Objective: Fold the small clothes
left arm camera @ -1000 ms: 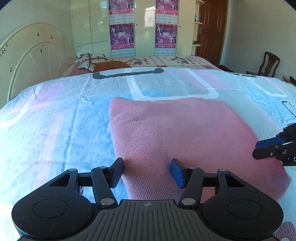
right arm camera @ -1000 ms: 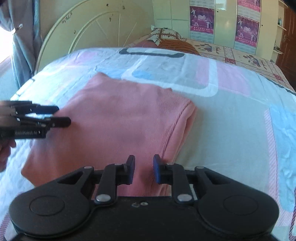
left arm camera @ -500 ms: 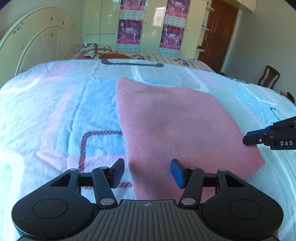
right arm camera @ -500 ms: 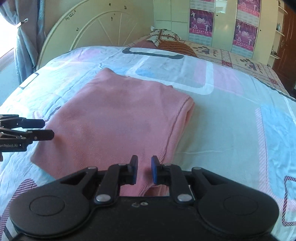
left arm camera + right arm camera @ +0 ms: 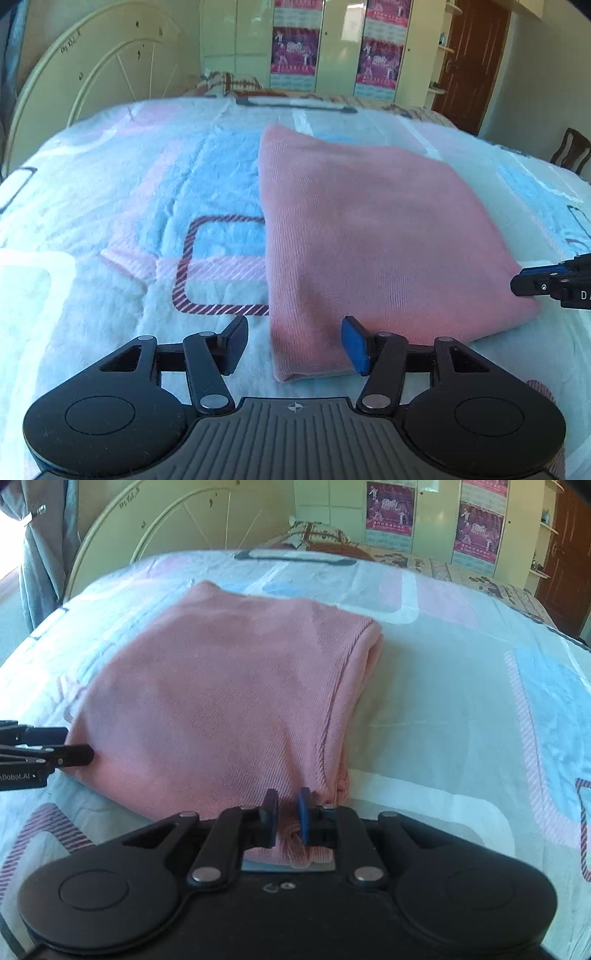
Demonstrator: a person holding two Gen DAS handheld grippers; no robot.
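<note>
The pink garment [image 5: 373,236] lies folded flat on the bed [image 5: 110,206], on the quilt of pale blue and pink blocks; it is a thick rectangle, with the stacked layers showing along its right edge in my right view [image 5: 364,672]; no box or basket is in sight.

My left claw [image 5: 295,341] hangs over the near left corner of the garment, its jaws about half apart; one finger is over the bare quilt and the blue pad [image 5: 354,345] over the pink cloth; nothing is gripped.

My right claw [image 5: 286,818] is at the near right corner; its jaws are narrow and opening, with a bunched ridge of the pink knit between the pads; whether the pads still press on it I cannot tell.

Each claw shows in the other's view at the garment's near corners, just beside the cloth.

Beyond the quilt stand a cream arched headboard [image 5: 92,81], a patterned pillow [image 5: 317,533], pale wardrobes with magenta posters [image 5: 295,55], a brown door [image 5: 476,62] and a wooden chair [image 5: 570,149]; a grey curtain [image 5: 40,554] hangs at the left in my right view; nothing lies on or against the garment.
</note>
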